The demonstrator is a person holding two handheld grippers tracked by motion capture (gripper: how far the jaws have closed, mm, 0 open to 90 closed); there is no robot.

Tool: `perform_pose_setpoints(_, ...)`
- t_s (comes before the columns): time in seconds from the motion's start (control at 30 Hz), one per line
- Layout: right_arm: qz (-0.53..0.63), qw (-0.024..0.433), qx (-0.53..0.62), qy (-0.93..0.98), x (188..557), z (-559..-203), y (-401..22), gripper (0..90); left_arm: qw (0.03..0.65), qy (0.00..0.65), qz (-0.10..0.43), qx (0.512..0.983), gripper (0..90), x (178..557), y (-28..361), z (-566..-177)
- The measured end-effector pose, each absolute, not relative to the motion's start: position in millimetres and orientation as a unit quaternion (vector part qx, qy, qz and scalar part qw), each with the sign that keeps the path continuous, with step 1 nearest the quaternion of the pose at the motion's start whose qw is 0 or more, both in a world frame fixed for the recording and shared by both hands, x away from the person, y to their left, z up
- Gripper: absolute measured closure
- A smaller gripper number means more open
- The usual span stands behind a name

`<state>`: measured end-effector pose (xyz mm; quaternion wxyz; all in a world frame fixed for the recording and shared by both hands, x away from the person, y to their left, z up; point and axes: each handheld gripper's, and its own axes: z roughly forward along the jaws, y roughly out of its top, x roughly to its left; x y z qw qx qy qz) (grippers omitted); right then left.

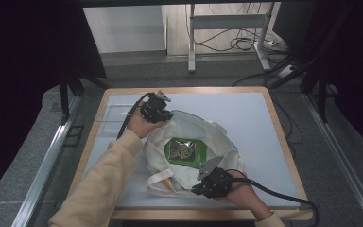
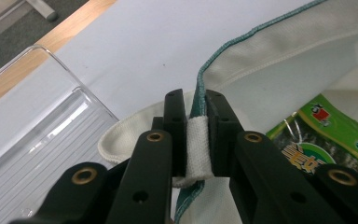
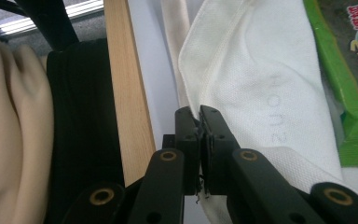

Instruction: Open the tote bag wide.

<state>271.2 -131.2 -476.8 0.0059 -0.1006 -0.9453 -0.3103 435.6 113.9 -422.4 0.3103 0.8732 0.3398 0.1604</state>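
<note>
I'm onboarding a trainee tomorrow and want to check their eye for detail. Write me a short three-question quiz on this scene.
1. True or false: the left gripper is shut on the bag's green-trimmed rim.
2. What lies on the bag? A) a red can B) a green packet C) a blue cup
3. Fill in: beside the bag, by the left gripper, lies a clear plastic ____.

Key: 1 true. 2 B. 3 tray; the right gripper is also shut on the bag's cloth, at the near side.
</note>
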Motion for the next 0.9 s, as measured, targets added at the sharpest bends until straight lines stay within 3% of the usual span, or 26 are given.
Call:
perform_pose_setpoints(0.27, -0.319, -0.011, -0.105, -0.942, 267, -469, -135, 77.5, 0.335, 0.324, 0.161, 0.87, 70.7, 414, 118, -414)
perform_pose_setpoints(0.5, -0.33, -0.022, -0.115, -0.937, 269, -464, -138, 63.3, 0.36, 0.314, 0.162, 0.863, 55.3, 395, 127, -403)
perform_pose_setpoints(0.7, -0.343, -0.045, -0.125, -0.93, 269, -456, -142, 52.0, 0.375, 0.308, 0.155, 0.86, 51.1, 379, 137, -400)
perform_pose_setpoints(0.9, -0.361, -0.062, -0.138, -0.92, 268, -445, -150, 48.4, 0.383, 0.305, 0.172, 0.855, 45.8, 364, 145, -395)
